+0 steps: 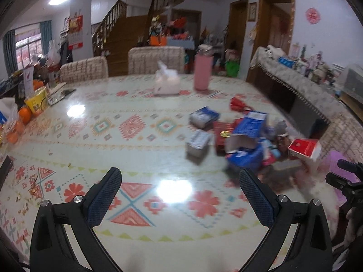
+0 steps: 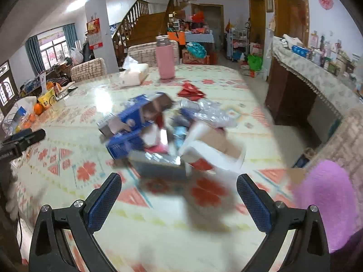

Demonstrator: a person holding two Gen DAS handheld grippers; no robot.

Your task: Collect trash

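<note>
A heap of trash lies on the patterned table (image 1: pixel 95 136): blue cartons (image 1: pixel 247 136), silver-grey small boxes (image 1: pixel 197 141), a red-and-white box (image 1: pixel 305 148) and a red wrapper (image 1: pixel 237 104). My left gripper (image 1: pixel 180 196) is open and empty, hovering over the table to the near left of the heap. In the right wrist view the heap is blurred: blue cartons (image 2: pixel 127 131), a white open box (image 2: pixel 213 147), a grey box (image 2: pixel 158 165), clear plastic (image 2: pixel 211 113), a red wrapper (image 2: pixel 190 90). My right gripper (image 2: pixel 179 195) is open and empty just short of the grey box.
A pink bottle (image 1: pixel 202 72) and a tissue pack (image 1: pixel 166 82) stand at the table's far side (image 2: pixel 165 61). Oranges (image 1: pixel 25 114) and a yellow packet (image 1: pixel 37 102) sit at the left edge. Chairs stand behind the table, and a cloth-covered sideboard (image 1: pixel 295 77) on the right.
</note>
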